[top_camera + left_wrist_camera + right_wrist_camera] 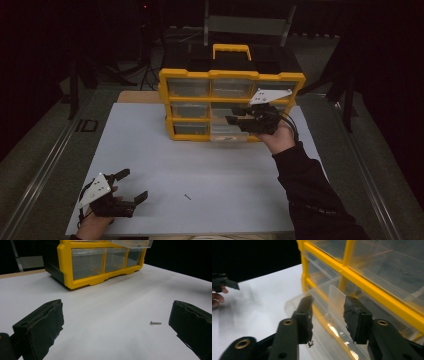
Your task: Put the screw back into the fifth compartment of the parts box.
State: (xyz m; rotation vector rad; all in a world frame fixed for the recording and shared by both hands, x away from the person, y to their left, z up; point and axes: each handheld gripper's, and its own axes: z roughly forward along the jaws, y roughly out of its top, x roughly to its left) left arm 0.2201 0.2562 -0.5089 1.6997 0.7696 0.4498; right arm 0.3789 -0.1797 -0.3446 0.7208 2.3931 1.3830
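Note:
A yellow organizer (232, 75) with clear drawers stands at the back of the white tabletop (200, 165). One clear drawer (227, 131) in its middle row is pulled out. My right gripper (234, 115) hovers over that drawer, open, and in the right gripper view the drawer's front lip (334, 297) stands between the jaws of my right gripper (328, 300) untouched. A tiny dark screw-like thing (311, 343) shows under one pad. My left gripper (133, 185) rests open at the near left. A small screw (155, 322) lies on the tabletop between the wide jaws of my left gripper (116, 310).
The organizer's yellow carry handle (231, 50) sticks up on top. A grey chair (245, 22) and dark stands are behind the table. A metal rail (40, 175) runs along the left side. The loose screw (187, 197) lies near the front edge.

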